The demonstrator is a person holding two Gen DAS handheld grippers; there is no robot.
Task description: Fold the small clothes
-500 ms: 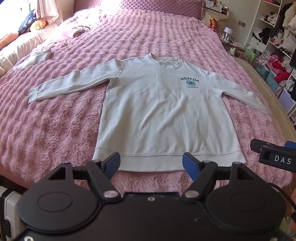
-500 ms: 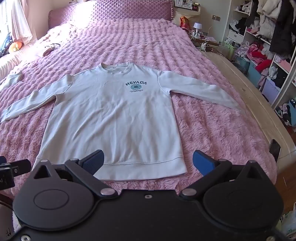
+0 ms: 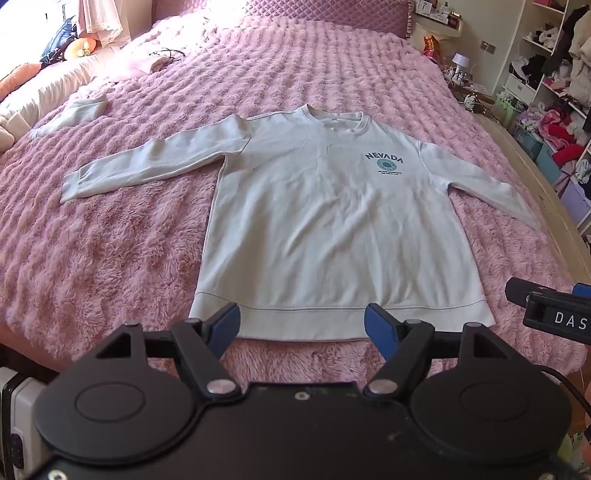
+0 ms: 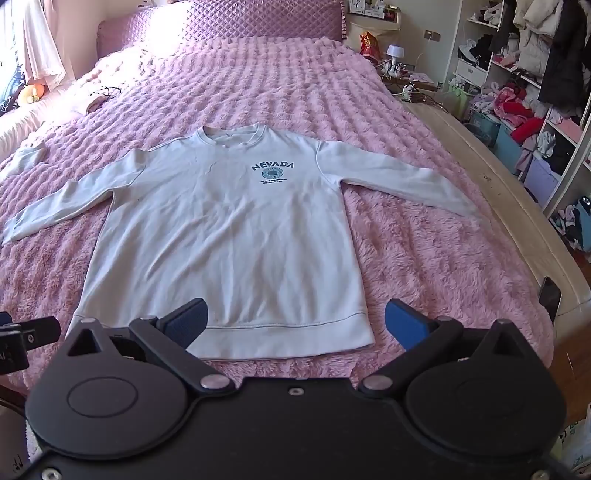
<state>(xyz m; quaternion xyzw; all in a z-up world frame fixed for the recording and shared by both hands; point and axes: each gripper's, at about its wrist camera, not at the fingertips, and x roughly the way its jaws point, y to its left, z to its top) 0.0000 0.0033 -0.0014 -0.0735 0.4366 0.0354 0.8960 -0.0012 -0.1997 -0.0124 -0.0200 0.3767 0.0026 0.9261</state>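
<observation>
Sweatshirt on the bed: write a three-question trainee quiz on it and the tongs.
1. True or false: the sweatshirt lies flat, front up, both sleeves spread.
2. Which word is printed on its chest?
3. The left tongs and right tongs are: A) both open, holding nothing; B) both shut on the hem; C) one open, one shut.

Key: 1 true; 2 NEVADA; 3 A.

Pink fluffy bedspread (image 3: 110, 258), quilted headboard (image 4: 266, 18), cluttered shelves (image 4: 524, 74), orange plush (image 3: 79, 46)
</observation>
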